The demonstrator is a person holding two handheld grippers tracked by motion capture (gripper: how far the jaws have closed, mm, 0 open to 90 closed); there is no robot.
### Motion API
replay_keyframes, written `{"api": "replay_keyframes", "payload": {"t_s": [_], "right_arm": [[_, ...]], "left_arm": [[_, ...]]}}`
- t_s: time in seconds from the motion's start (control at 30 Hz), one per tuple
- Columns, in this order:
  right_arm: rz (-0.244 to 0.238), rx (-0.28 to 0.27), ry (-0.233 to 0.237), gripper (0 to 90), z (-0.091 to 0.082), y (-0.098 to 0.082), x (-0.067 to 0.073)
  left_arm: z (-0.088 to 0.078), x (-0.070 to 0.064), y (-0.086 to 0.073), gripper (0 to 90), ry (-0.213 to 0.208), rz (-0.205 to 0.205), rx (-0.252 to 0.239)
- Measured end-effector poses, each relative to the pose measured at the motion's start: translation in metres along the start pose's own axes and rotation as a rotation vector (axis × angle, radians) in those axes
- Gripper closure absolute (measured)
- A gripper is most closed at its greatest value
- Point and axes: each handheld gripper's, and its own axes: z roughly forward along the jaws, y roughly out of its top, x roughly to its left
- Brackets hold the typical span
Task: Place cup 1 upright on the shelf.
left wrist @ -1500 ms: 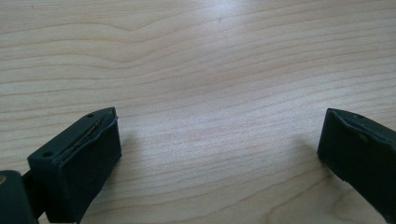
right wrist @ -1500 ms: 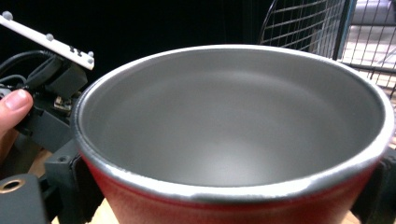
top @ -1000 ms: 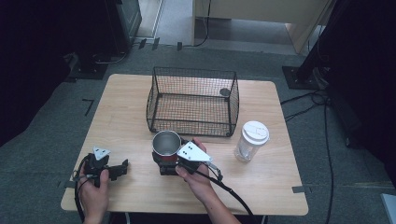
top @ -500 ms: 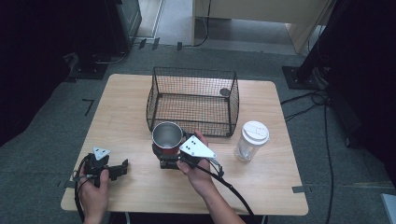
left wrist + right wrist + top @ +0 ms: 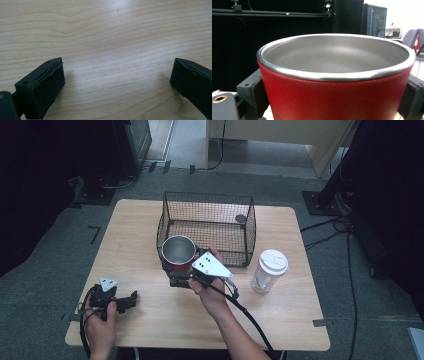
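Your right gripper (image 5: 176, 279) held a red cup (image 5: 178, 254) with a bare steel inside, and nothing lay in it. The cup stood upright just in front of the wire basket (image 5: 207, 227), raised off the wooden table (image 5: 135, 225). The basket held one small dark round thing (image 5: 241, 218) near its far right corner. A clear lidded cup (image 5: 268, 270) stood to the basket's front right; its contents could not be made out.

Your right jaws were clamped on the red cup's sides. Your left gripper (image 5: 131, 300) sat well to the basket's front left, jaws wide apart, with bare tabletop between them.

The right gripper view showed the cup's (image 5: 337, 82) steel rim and empty inside up close, with a jaw pressed against each flank. The left gripper view showed the wood grain (image 5: 112, 37) between its jaws.
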Motion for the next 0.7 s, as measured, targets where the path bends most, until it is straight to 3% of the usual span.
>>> {"api": "replay_keyframes", "payload": {"t_s": [0.33, 0.7], "right_arm": [[-0.019, -0.034, -0.036, 6.8, 0.016, 0.034, -0.023], [-0.038, -0.041, -0.057, 6.8, 0.038, 0.054, -0.038]], "left_arm": [[0.0, 0.0, 0.0, 0.0, 0.0, 0.0, 0.002], [0.0, 0.0, 0.0, 0.0, 0.0, 0.0, 0.002]]}}
